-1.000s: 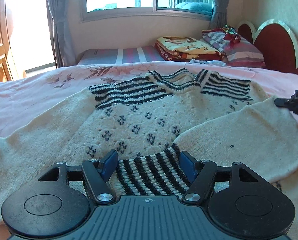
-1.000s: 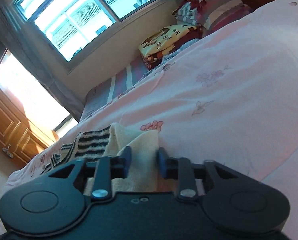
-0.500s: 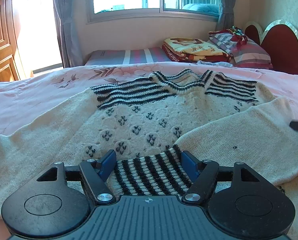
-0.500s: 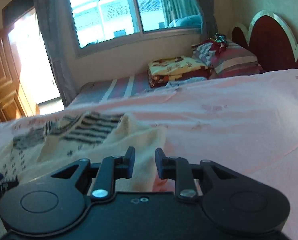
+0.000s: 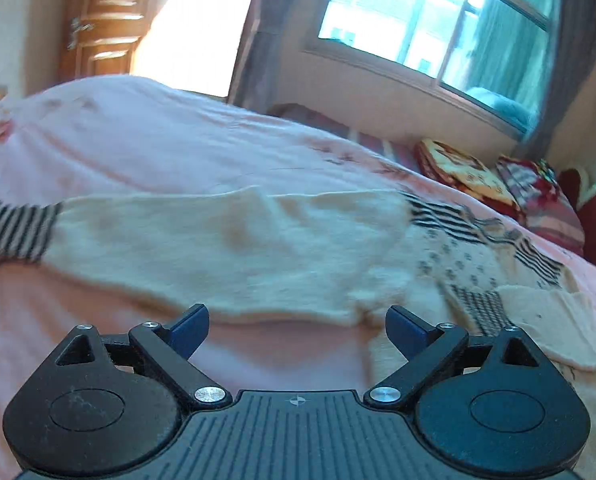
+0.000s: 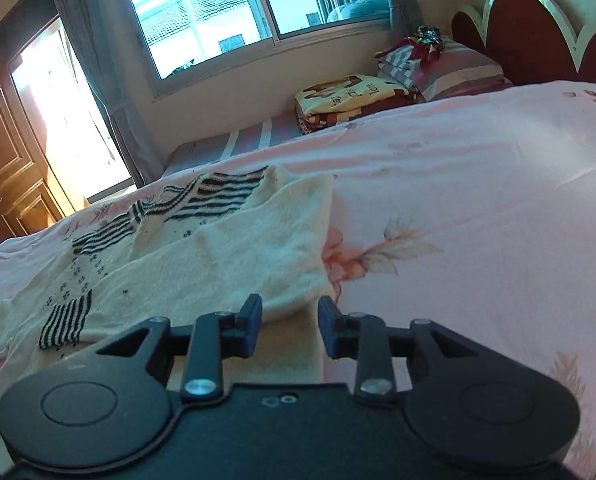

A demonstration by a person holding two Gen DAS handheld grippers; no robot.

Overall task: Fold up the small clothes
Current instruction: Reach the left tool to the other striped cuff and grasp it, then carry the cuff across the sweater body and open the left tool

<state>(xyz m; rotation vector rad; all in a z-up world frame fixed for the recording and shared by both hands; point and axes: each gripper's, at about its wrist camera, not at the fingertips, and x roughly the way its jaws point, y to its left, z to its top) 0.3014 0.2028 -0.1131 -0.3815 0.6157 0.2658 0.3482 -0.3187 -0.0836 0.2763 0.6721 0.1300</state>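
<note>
**Here: both grippers empty over the sweater**

Left gripper point(image 5: 297, 322): jaws spread wide, nothing between them, only pink bedspread point(image 5: 146, 148) showing through the gap. Just beyond the fingertips lies the lower edge of the cream sweater point(image 5: 226, 256). Its one sleeve runs out flat to the left, ending in a black-and-white striped cuff point(image 5: 16, 236). The view is motion-blurred, so finer knit detail is uncertain.

Right gripper point(image 6: 289, 322): jaws parted at a moderate gap, gripping nothing. Cream knit lies in and under the gap; contact probably none, but I cannot tell for sure. The other sleeve point(image 6: 234, 268) is folded across the sweater body, its striped cuff point(image 6: 66, 320) lying on the chest, to the left in the right wrist view. Striped collar point(image 6: 178, 200) sits at the far end, towards the window point(image 6: 234, 16).

Beyond: a folded blanket point(image 6: 350, 100) and striped pillow point(image 6: 450, 68) by the dark red headboard point(image 6: 530, 36); wooden door point(image 6: 6, 156) at left.
</note>
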